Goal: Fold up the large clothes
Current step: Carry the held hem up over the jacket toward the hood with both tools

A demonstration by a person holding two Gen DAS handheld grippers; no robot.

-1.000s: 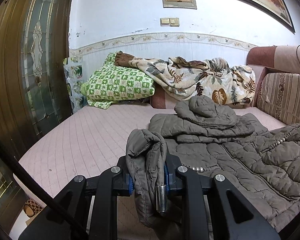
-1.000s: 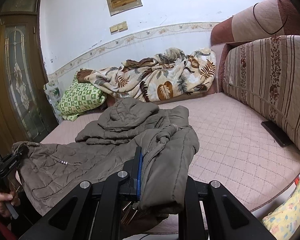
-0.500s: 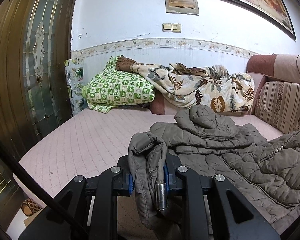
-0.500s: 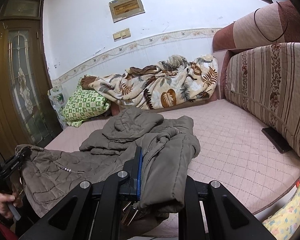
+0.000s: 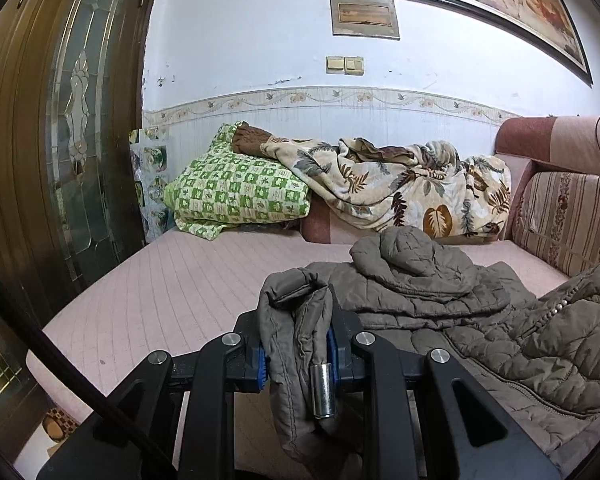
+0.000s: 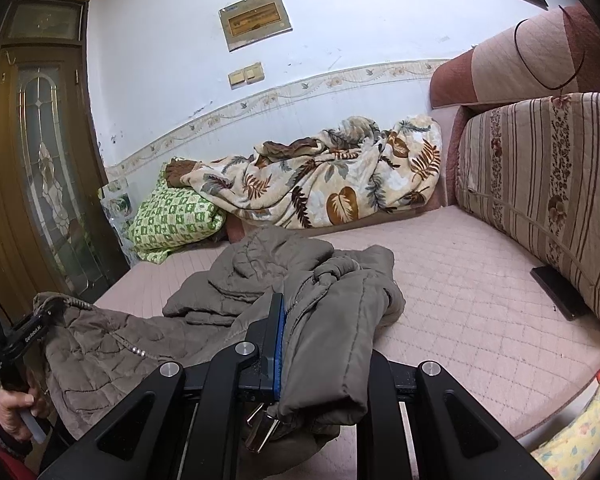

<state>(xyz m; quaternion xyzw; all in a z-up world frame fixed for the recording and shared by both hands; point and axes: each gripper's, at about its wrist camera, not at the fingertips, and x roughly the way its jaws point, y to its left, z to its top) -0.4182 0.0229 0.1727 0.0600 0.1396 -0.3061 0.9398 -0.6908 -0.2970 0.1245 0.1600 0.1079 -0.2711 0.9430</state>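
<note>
A large olive-brown quilted hooded jacket [image 5: 480, 320] lies spread on the pink quilted sofa bed [image 5: 172, 288], hood toward the far wall. My left gripper [image 5: 296, 344] is shut on a bunched corner of the jacket's hem, with a metal cord end hanging in front. My right gripper [image 6: 320, 344] is shut on the other hem corner of the jacket [image 6: 252, 280], lifted above the bed's front edge. The left gripper also shows at the left edge of the right wrist view [image 6: 32, 328], holding the hem up.
A leaf-print blanket [image 5: 400, 184] and a green checked pillow [image 5: 236, 192] lie at the back. Striped sofa back cushions [image 6: 540, 184] stand at the right, with a dark flat object [image 6: 556, 292] beside them. A wooden glass door [image 5: 60, 140] is at the left.
Both grippers have risen a little with the hem still held, so more of the wall and picture frame shows. The jacket's front edge is lifted higher off the bed.
</note>
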